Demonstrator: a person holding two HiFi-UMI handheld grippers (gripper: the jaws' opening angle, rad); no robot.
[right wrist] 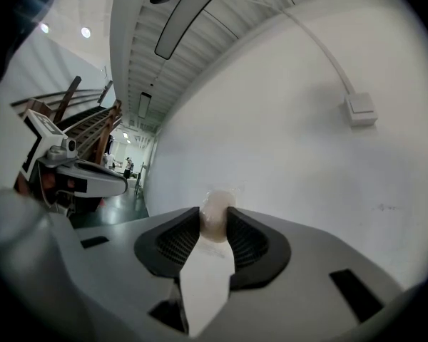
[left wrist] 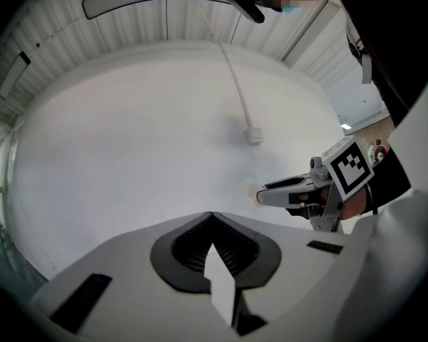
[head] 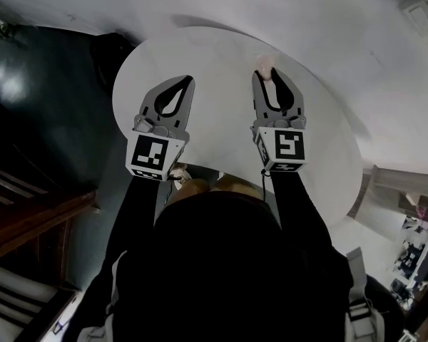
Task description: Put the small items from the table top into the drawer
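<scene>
**A:** Which step is in hand?

**B:** The carry, I'd say. The right gripper [head: 269, 77] has 1 small pale item [right wrist: 215, 209] pinched at the very tips of its jaws. The jaws stand narrow, with the pads pressing on either side of it. It is roundish and looks to be in clear wrap, but I can't name it more closely than that.

**A:** And where is it relative to the table?

**B:** In the head view it sits over the far half of the round white table [head: 221, 55], held up in the gripper and not resting on the top. The gripper points level toward a plain white wall [right wrist: 285, 120].

**A:** The other tool?

**B:** The left gripper [left wrist: 212, 214] is closed with its tips together and nothing between them. It is held beside the right one, apart from it, over the same table.

**A:** Anything else on the top?

**B:** None that I can see; the visible part is bare.

**A:** So what next?

**B:** The drawer is in none of the 3 views, so it must be found first, probably down near the person's side of the table. If it is closed, the free left gripper would have to pull it open. Then the right one moves over the opening and lets go. The grip is only at the tips, so a quick swing could shake the item loose.
</scene>
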